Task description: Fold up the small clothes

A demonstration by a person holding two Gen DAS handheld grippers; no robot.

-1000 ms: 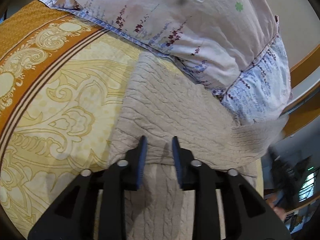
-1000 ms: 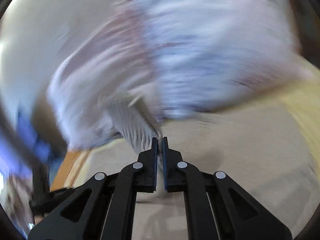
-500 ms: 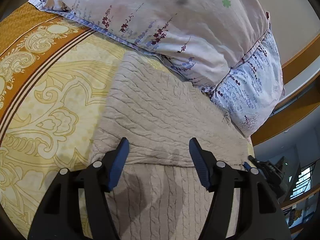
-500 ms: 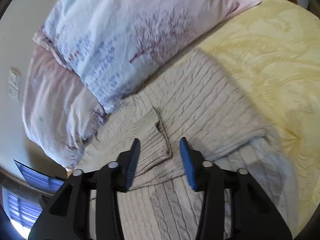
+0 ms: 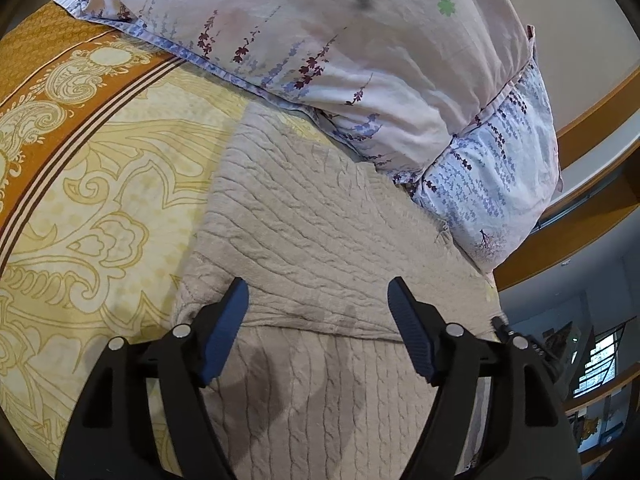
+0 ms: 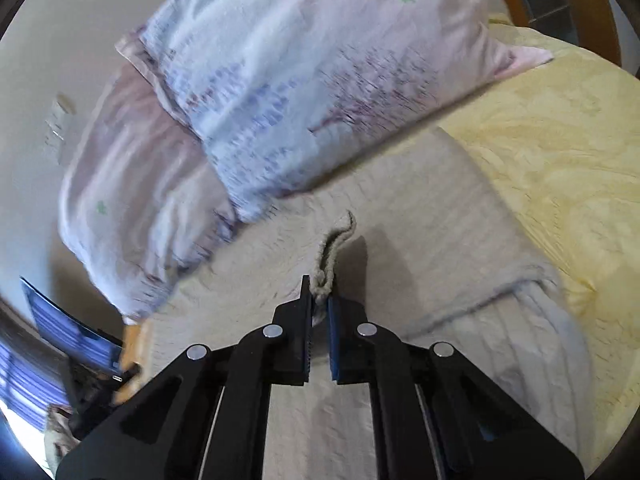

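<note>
A beige cable-knit sweater (image 5: 320, 232) lies on the bed, its top part folded over the lower part, with the fold edge running across just below my left gripper's fingertips. My left gripper (image 5: 318, 304) is open wide and empty, hovering over that fold edge. In the right wrist view the same sweater (image 6: 440, 232) spreads under the pillows. My right gripper (image 6: 319, 300) is shut on the sweater's ribbed sleeve cuff (image 6: 334, 252), which stands up as a thin edge between the jaws. The view is motion-blurred.
Two floral pillows (image 5: 340, 40) (image 6: 300, 80) lie at the head of the bed, touching the sweater's far edge. The yellow and orange patterned bedspread (image 5: 80, 200) extends left. A wooden bed frame (image 5: 592, 120) and the bed's edge are at right.
My left gripper opened wide and let go of the sweater fold. My right gripper let the cuff drop, opened, then shut on it again and lifted it.
</note>
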